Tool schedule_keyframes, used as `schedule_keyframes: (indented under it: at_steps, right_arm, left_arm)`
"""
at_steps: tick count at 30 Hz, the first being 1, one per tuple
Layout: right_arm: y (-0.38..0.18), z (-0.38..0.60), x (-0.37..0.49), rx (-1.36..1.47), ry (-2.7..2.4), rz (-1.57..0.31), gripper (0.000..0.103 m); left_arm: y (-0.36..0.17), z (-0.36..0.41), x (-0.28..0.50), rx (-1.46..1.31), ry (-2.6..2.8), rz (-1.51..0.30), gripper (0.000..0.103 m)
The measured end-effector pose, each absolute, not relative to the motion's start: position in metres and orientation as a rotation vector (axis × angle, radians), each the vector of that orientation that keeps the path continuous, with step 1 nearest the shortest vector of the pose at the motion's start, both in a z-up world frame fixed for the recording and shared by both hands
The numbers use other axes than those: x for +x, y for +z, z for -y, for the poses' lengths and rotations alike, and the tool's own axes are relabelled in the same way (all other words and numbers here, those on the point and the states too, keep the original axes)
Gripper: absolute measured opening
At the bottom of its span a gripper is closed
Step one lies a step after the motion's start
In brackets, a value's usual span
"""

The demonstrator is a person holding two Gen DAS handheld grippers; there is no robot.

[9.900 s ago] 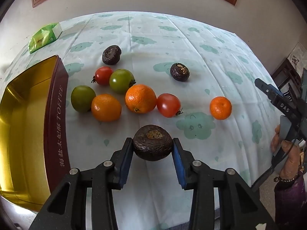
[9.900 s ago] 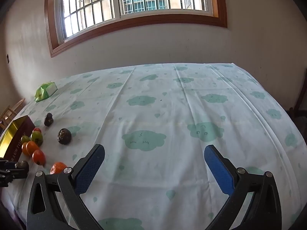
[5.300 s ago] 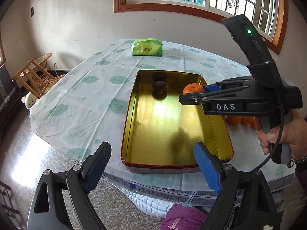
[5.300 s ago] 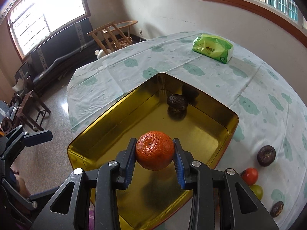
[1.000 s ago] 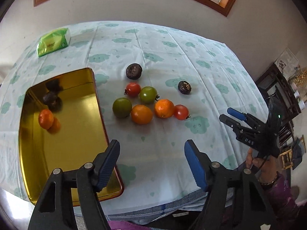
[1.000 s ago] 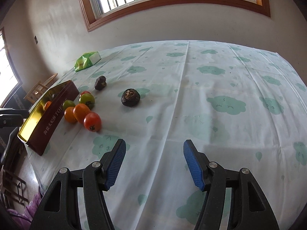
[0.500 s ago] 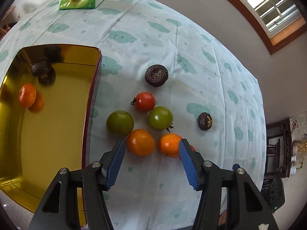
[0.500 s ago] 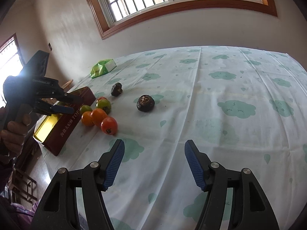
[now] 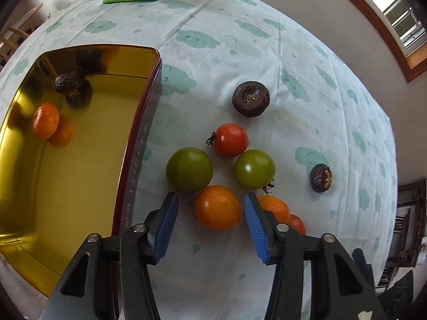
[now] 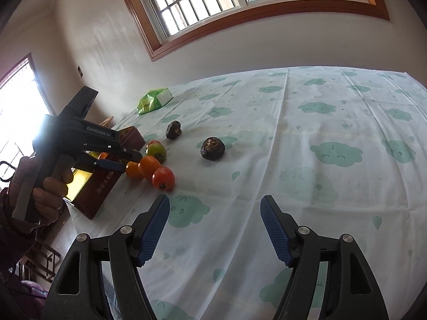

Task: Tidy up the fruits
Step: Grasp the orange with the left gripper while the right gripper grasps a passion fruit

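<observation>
Since a second before, the left gripper (image 9: 210, 220) had dropped toward the fruit cluster on the counter (image 9: 307, 61) and its fingers had been closing; they now flanked an orange tangerine (image 9: 217, 207) without pressing on it, a gap showing on each side. Largest in view, the gold tin (image 9: 80, 160) lay to the left on the cloud-print cloth, holding one tangerine (image 9: 45, 120) and one dark wrinkled fruit (image 9: 70, 80). Beyond the flanked tangerine sat two green tomatoes (image 9: 189, 169) (image 9: 255, 169), a red tomato (image 9: 231, 139), a second tangerine (image 9: 275, 208) partly hidden behind the right finger, and two dark fruits (image 9: 250, 98) (image 9: 321, 178) farther off. The right gripper (image 10: 214, 228) hung over bare cloth, its fingers spread and having been opening, with nothing between them.
</observation>
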State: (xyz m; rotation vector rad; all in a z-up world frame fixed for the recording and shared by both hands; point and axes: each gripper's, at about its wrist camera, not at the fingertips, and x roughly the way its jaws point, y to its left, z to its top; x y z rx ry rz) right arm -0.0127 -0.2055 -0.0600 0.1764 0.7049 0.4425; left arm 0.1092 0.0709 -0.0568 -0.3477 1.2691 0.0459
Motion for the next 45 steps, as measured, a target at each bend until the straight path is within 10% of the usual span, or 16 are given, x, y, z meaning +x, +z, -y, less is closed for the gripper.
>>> schedule_keyframes:
  at_steps: [12, 19, 35, 45]
  right_arm:
    - [-0.062, 0.203, -0.012, 0.168, 0.427, -0.712, 0.079]
    - [-0.064, 0.199, -0.012, 0.143, 0.41, -0.723, 0.079]
    - [-0.063, 0.199, -0.013, 0.143, 0.426, -0.721, 0.081]
    - [-0.063, 0.198, -0.012, 0.144, 0.432, -0.729, 0.083]
  left_arm:
    - [-0.038, -0.062, 0.094, -0.284, -0.058, -1.216, 0.003]
    - [-0.028, -0.072, 0.088, -0.273, -0.076, -1.209, 0.003]
    - [-0.054, -0.077, 0.108, -0.354, -0.007, -1.289, 0.044]
    - [-0.057, -0.063, 0.108, -0.296, -0.009, -1.25, 0.029]
